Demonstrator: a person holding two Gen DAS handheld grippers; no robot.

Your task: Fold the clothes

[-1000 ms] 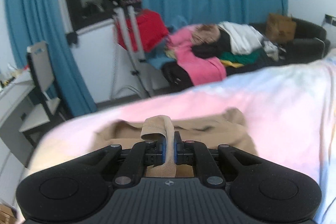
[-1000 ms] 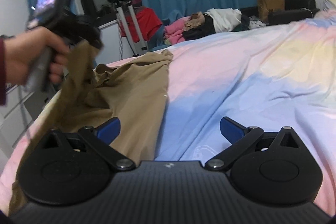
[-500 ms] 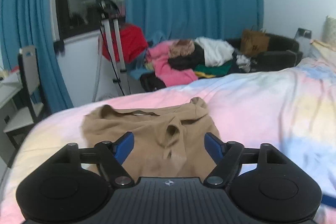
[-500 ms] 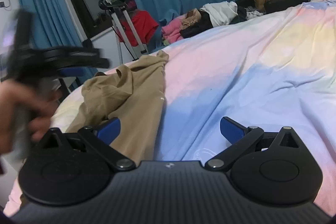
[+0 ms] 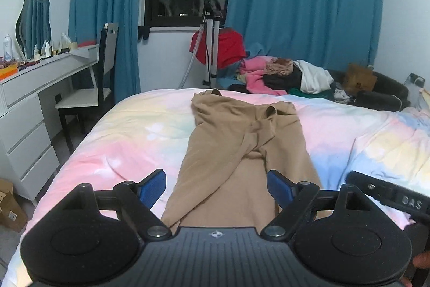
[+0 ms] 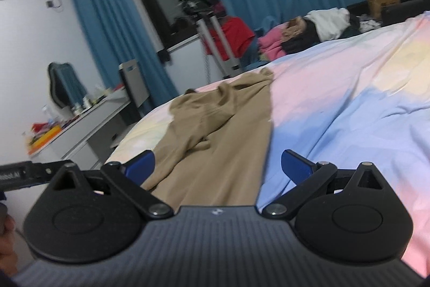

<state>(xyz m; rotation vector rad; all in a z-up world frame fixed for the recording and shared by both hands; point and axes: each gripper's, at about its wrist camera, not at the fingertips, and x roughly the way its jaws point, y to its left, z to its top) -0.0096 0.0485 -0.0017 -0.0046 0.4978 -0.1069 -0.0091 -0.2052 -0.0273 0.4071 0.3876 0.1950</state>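
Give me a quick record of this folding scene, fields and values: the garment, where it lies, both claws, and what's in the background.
garment: tan pants, lying lengthwise, partly rumpled at the far end
surface: bed with a pastel cover
left claw: jaws opening, nothing pinched, over the near end of the pants
right claw: open, empty, over the pants' near end
background: clothes pile, blue curtains, desk, chair
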